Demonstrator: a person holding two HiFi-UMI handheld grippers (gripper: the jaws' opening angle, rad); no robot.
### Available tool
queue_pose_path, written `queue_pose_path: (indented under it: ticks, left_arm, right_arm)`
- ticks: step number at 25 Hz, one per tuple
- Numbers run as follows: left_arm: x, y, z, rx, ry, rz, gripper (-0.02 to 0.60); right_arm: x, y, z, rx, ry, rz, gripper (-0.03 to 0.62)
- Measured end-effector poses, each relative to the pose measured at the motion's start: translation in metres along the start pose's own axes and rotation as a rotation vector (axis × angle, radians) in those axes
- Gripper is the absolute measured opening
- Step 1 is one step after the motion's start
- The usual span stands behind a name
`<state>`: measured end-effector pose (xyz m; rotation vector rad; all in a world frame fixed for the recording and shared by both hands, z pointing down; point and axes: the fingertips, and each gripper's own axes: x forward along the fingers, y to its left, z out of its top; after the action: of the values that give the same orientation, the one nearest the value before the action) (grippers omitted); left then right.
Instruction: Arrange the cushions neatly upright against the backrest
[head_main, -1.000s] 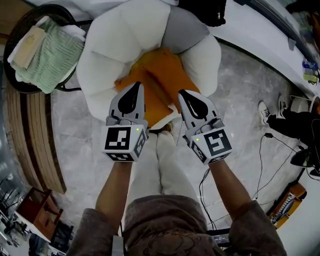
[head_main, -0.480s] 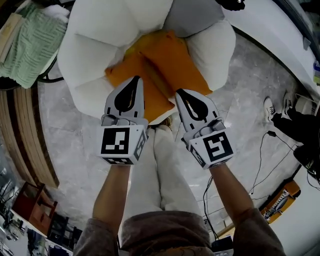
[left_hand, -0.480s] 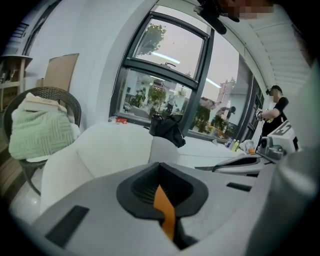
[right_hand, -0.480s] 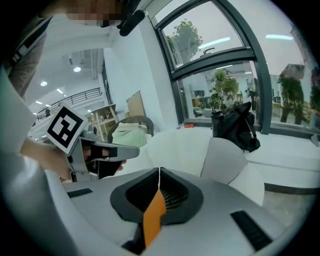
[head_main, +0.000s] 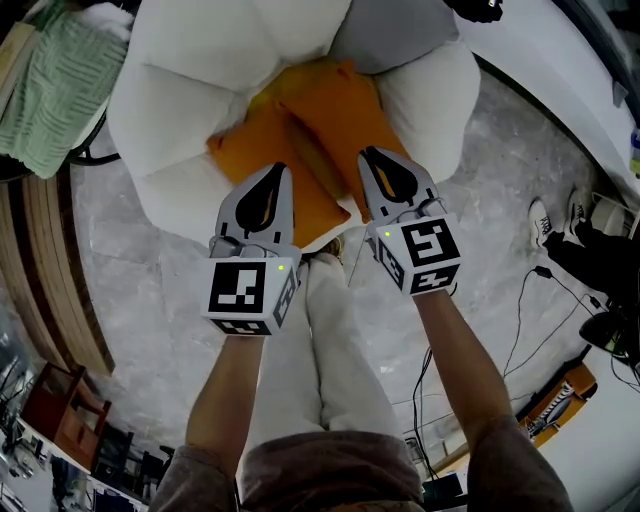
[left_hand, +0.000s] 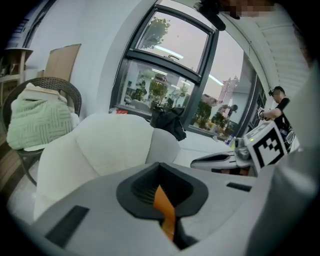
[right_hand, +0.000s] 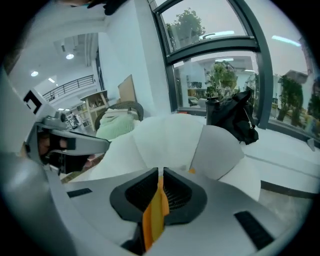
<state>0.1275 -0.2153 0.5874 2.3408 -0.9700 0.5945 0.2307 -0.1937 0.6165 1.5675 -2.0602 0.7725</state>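
Head view shows both bare forearms extended forward, side by side, above the person's light trousers (head_main: 322, 340). The left hand-held gripper (head_main: 277, 172) and right hand-held gripper (head_main: 369, 154) point forward and down, with their marker cubes facing the camera. Both tips sit over the front of the armchair (head_main: 170, 100) seat.

Jaw state, from the left gripper view and the right gripper view: each pair of grey jaws is closed together. Only a thin slit remains, and a strip of orange fabric shows through it (whether the tips touch the fabric cannot be determined).

The armchair is white and thickly padded, built from rounded petal-shaped lobes. One lobe of the backrest (head_main: 385, 40) is grey.

Two soft, matte, roughly rectangular cushions lie flat on the seat, not upright:
- The left orange cushion (head_main: 245, 160) lies under the left tip.
- The right orange cushion (head_main: 335, 115) lies under the right tip.
- Their inner edges meet along a diagonal line.
- Each long axis runs diagonally from the backrest toward the front seat edge.

A green ribbed blanket (left_hand: 37, 122) rests on a dark wicker chair (left_hand: 65, 90) left of the armchair. A black bag (right_hand: 232, 117) sits on the window ledge behind it.
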Motion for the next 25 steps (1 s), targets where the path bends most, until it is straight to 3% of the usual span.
queue_pose_path:
  ticks: [2, 4, 8, 15, 25]
  left_arm:
    - [0.002, -0.001, 0.0, -0.001, 0.003, -0.003, 0.005]
    - [0.004, -0.002, -0.001, -0.003, 0.007, -0.011, 0.005]
    - [0.008, -0.003, -0.007, -0.008, 0.019, -0.031, 0.005]
    - [0.012, -0.004, -0.025, -0.017, 0.046, -0.058, 0.005]
    - [0.027, 0.004, -0.046, -0.047, 0.067, -0.066, 0.005]
  right_arm:
    - [0.016, -0.012, -0.009, 0.007, 0.045, -0.016, 0.034]
    - [0.034, -0.023, -0.019, 0.007, 0.098, -0.028, 0.123]
    - [0.075, -0.045, -0.047, -0.019, 0.229, -0.058, 0.161]
    - [0.124, -0.058, -0.132, -0.071, 0.528, -0.028, 0.186]
    - [0.152, -0.069, -0.151, -0.087, 0.543, -0.029, 0.187]
